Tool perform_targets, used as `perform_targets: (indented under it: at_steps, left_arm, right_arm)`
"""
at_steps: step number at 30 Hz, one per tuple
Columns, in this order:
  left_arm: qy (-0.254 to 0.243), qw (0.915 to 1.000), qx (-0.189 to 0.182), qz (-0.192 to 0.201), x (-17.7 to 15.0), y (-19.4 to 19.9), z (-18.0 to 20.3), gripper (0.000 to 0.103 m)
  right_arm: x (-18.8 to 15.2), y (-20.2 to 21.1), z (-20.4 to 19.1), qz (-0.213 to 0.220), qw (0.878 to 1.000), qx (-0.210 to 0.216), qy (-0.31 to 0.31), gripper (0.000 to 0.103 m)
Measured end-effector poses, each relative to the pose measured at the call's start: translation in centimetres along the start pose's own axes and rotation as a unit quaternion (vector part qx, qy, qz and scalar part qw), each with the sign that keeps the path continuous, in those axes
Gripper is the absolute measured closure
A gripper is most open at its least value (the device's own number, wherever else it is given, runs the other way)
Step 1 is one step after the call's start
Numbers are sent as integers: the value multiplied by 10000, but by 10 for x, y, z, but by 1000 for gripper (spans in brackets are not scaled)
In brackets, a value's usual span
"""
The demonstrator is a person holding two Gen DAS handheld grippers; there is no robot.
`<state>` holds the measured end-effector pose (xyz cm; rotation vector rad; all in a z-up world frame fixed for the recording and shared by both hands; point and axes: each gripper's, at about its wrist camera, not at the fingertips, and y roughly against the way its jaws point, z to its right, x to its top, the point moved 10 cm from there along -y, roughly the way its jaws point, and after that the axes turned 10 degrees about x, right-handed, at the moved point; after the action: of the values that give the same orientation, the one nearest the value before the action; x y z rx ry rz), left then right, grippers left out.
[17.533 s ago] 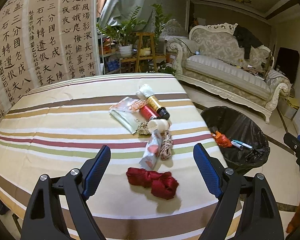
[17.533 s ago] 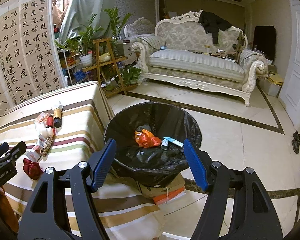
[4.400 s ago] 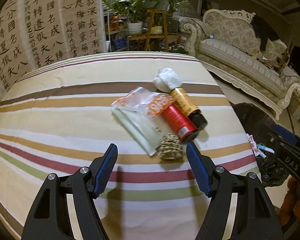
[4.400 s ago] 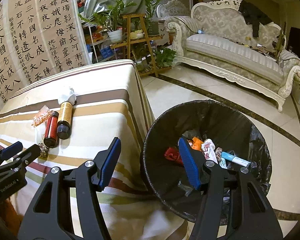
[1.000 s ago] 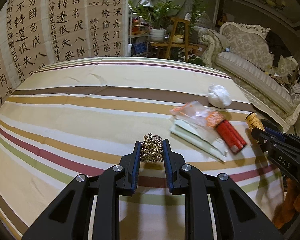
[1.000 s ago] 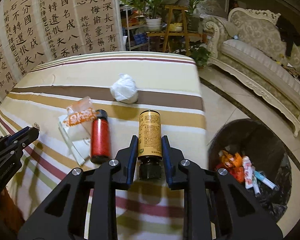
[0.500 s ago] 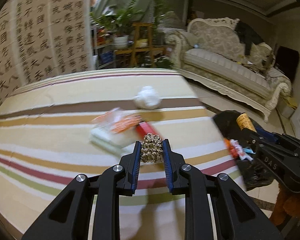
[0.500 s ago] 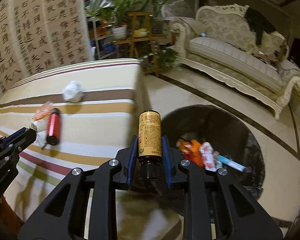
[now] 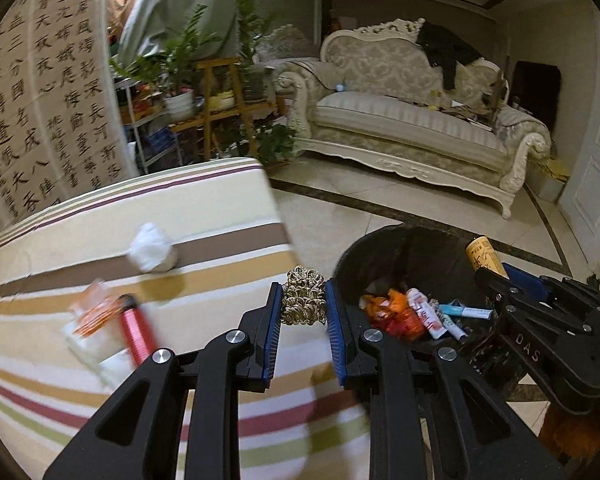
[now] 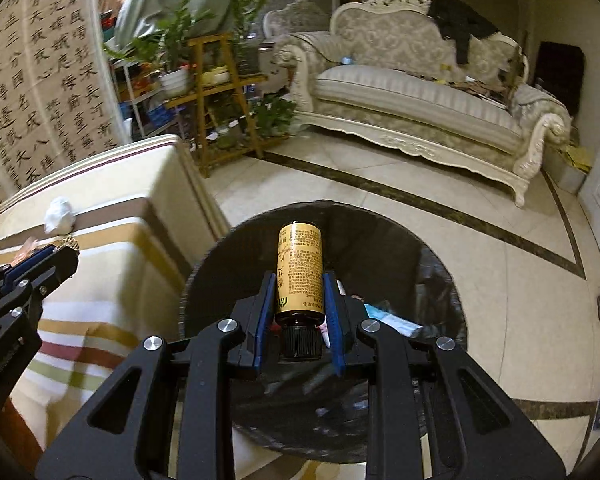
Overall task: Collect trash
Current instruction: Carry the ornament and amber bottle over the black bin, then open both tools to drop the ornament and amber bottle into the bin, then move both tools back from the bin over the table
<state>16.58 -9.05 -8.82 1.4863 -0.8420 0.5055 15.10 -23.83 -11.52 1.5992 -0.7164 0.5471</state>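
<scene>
My left gripper (image 9: 302,300) is shut on a gold metal scourer (image 9: 303,295) and holds it over the table's right edge, beside the black-lined trash bin (image 9: 356,256). My right gripper (image 10: 299,294) is shut on a yellow-labelled bottle (image 10: 300,270) with a black cap and holds it above the bin (image 10: 432,264). The bottle also shows in the left wrist view (image 9: 485,256). On the striped table (image 9: 204,204) lie a white crumpled tissue (image 9: 153,248), a red tube (image 9: 137,330) and a clear orange-printed wrapper (image 9: 90,322).
The bin holds several pieces of trash (image 9: 416,314). A cream sofa (image 9: 412,128) stands across the tiled floor (image 9: 340,208). A plant stand (image 9: 220,100) and a calligraphy screen (image 9: 48,100) are behind the table.
Both grippers have swung right from the table toward the bin. The bottle now hangs over the bin's middle and the scourer has reached the table's right edge.
</scene>
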Motion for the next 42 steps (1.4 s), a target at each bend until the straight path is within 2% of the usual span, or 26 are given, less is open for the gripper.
perform_targets:
  at_steps: [9, 18, 20, 22, 24, 28, 30, 33, 42]
  left_arm:
    - [-257, 9996, -106, -63, 13, -22, 39, 80]
    - [-389, 9989, -150, -192, 13, -35, 54, 78]
    - [-391, 9990, -134, -180, 14, -34, 55, 74]
    - [-381, 9990, -136, -170, 14, -34, 55, 64]
    - [-369, 9991, -127, -158, 14, -33, 55, 59]
    - [-310, 9994, -89, -93, 15, -30, 52, 43]
    - [-291, 9995, -70, -81, 18, -30, 50, 41]
    - [-264, 9996, -13, -45, 20, -28, 46, 34]
    - [-155, 9997, 171, -25, 19, -20, 31, 29]
  right_arm:
    - [0, -13, 35, -23, 9996, -152, -245, 80]
    - [0, -22, 55, -54, 9987, -254, -433, 79]
    - [1, -22, 57, -25, 9986, -274, -457, 78]
    - [1, -22, 58, -18, 9985, -291, -463, 76]
    - [0, -20, 59, 3, 9983, -305, -490, 67]
    - [1, -18, 58, 25, 9981, -335, -518, 66]
    - [1, -17, 58, 30, 9981, -333, -523, 65]
    - [1, -15, 58, 48, 9981, -342, -517, 55]
    - [2, -6, 53, 105, 9982, -359, -475, 47]
